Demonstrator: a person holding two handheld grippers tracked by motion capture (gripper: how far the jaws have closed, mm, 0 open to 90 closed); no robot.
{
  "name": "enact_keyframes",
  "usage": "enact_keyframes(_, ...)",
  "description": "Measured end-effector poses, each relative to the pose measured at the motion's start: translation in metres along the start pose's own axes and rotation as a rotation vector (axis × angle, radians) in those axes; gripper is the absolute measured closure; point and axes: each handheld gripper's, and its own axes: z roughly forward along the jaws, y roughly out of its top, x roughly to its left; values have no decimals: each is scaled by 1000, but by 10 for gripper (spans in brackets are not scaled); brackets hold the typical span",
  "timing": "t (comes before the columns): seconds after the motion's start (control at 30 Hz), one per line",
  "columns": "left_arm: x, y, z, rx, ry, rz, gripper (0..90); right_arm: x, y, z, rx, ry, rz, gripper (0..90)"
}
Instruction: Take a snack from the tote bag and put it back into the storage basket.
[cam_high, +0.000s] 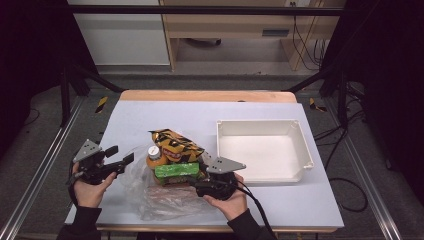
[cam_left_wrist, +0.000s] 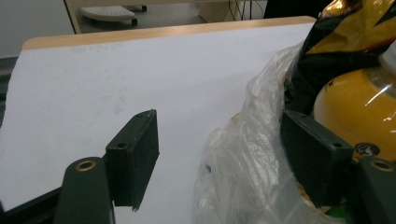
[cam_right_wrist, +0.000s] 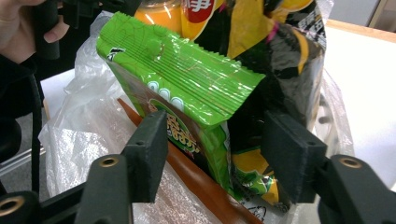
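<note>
1. Lying at the lower centre of the high view, a clear plastic bag (cam_high: 150, 192) holds a green snack packet (cam_high: 176, 171), an orange bottle (cam_high: 156, 159) and a black-and-yellow packet (cam_high: 175, 142) on the bench (cam_high: 150, 115).
2. The left gripper (cam_high: 120, 161) sits at the bag's left edge, jaws spread, crumpled plastic between them.
3. The right gripper (cam_right_wrist: 215, 154) has jaws spread either side of the green packet's end, not pinching it.
4. A white tray (cam_high: 300, 145) stands right of centre.

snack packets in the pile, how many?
2: green snack packet at the pile's near side; black-and-yellow packet behind it, above the orange bottle. The plastic bag may hide more.
</note>
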Motion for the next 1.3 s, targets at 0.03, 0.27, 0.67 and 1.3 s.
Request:
enact_keyframes(0.03,0,-1,1,4,0,1,299,1,0,0,0,1,-4,439)
enact_keyframes(0.27,-1,-6,5,24,-9,-4,312,3,2,1,-11,18,-24,589)
enact_keyframes(0.67,-2,-7,5,22,-12,2,318,5,6,-1,-20,-3,-58,777)
enact_keyframes(1.3,-1,-8,5,21,-17,-5,318,6,5,18,17,-4,-154,764)
